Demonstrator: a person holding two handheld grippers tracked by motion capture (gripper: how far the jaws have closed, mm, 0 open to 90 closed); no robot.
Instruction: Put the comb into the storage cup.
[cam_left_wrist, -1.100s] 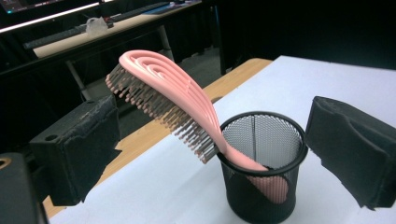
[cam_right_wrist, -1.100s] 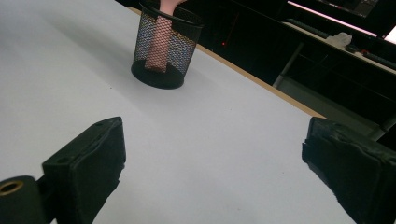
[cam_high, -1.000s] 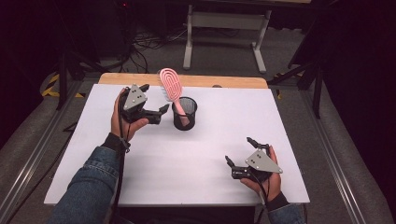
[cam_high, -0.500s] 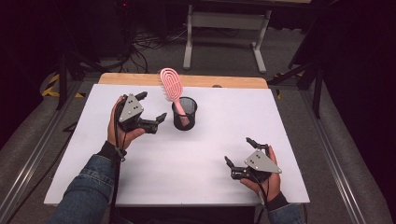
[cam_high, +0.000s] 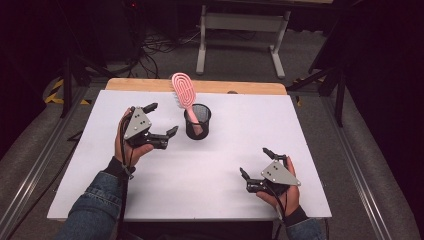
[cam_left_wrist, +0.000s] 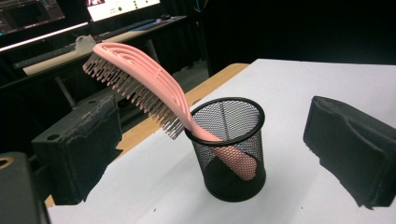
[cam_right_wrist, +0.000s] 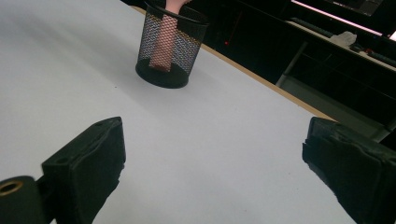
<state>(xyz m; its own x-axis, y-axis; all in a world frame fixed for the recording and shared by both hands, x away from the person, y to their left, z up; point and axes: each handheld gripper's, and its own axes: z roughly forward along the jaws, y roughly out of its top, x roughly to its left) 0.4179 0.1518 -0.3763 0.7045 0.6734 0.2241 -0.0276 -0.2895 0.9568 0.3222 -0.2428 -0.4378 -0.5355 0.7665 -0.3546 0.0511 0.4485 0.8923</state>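
White rectangular desk (cam_high: 310, 125) with a bare wooden strip along the far edge, grey floor and dark stands around it. Black wire-mesh cup (cam_high: 198, 121) stands near the far edge's middle, pink plastic hairbrush (cam_high: 183, 90) handle-down inside, leaning. Left gripper (cam_high: 161, 122) just beside the cup, jaws apart, empty. Right gripper (cam_high: 255, 164) near the near-right corner, jaws apart.

Pink hairbrush (cam_right_wrist: 164, 35) head cropped by right gripper view's top edge, handle veiled by mesh cup (cam_right_wrist: 170, 46)
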